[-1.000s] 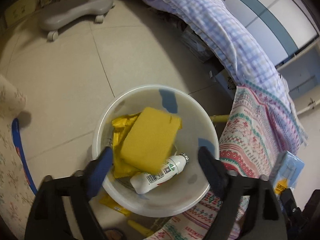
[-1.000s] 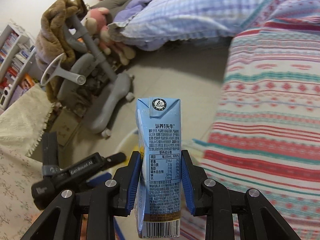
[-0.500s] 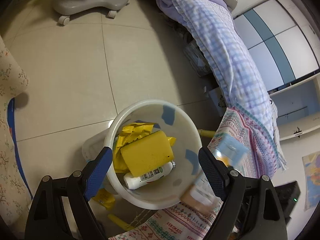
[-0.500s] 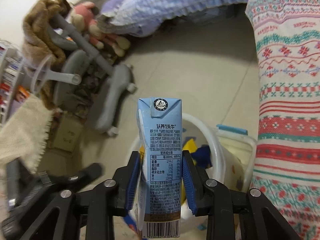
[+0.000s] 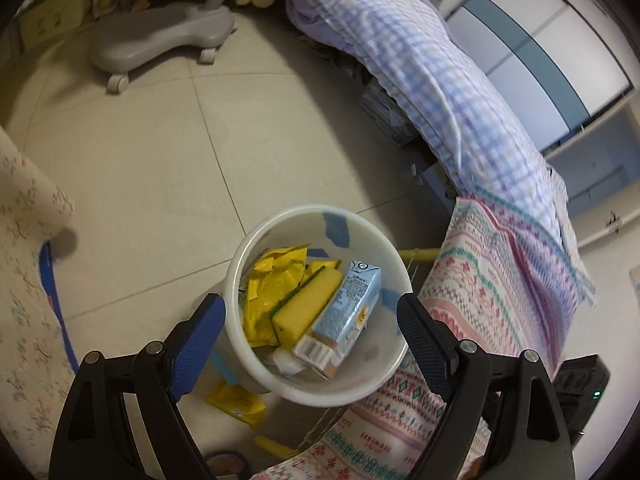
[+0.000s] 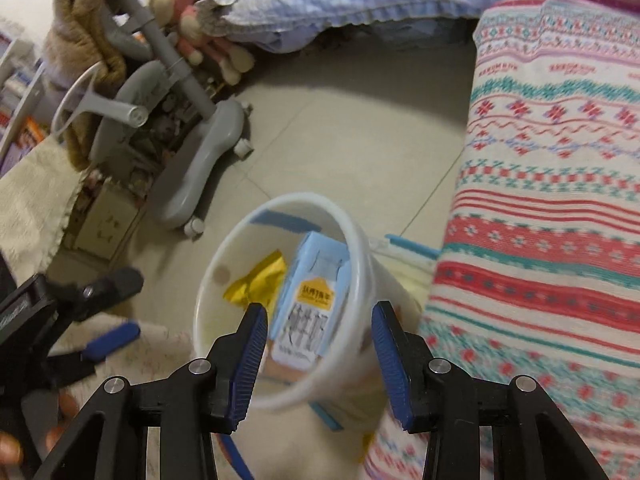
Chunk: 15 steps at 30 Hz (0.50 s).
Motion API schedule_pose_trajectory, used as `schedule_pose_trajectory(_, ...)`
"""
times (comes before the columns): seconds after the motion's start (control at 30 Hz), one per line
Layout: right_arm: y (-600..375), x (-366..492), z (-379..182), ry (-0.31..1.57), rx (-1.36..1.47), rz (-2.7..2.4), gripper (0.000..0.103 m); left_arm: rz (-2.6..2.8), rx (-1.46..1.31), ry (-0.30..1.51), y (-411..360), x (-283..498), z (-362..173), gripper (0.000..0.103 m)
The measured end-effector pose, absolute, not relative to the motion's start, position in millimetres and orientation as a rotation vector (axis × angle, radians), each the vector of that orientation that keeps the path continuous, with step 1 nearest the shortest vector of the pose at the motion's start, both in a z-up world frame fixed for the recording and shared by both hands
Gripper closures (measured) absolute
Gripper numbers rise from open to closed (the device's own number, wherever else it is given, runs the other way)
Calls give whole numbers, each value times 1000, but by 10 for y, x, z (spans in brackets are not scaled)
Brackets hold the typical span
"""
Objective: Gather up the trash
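Tiled floor [image 5: 152,168], bin [image 5: 256,248] beside blanket [image 5: 496,280]; carton [image 5: 344,312] inside on sponge [image 5: 304,308]. Left gripper [image 5: 312,340], right gripper [image 6: 318,344] spread wide, empty.

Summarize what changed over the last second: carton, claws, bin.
The right claw let go of the blue milk carton, which dropped into the white bin and now leans on the yellow sponge. That claw went from shut to open. The left claw stayed open over the bin; the yellow wrapper stayed inside.
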State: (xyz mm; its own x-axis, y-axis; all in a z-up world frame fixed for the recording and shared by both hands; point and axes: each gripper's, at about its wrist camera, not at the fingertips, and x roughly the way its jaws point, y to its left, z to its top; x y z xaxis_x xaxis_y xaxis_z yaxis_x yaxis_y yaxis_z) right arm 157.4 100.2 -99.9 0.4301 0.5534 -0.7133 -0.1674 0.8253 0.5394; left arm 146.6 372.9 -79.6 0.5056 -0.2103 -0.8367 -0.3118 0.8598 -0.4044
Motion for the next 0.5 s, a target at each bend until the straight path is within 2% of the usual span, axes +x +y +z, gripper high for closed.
schedule_pose_trajectory(0.27, 830, 1013, -624, 995, 317, 608, 54, 81, -333, 1033, 3353, 1006, -527, 13)
schedule_pose_trajectory(0.5, 800, 439, -250, 955, 115, 726, 42, 153, -180, 914, 2852, 171, -176, 13)
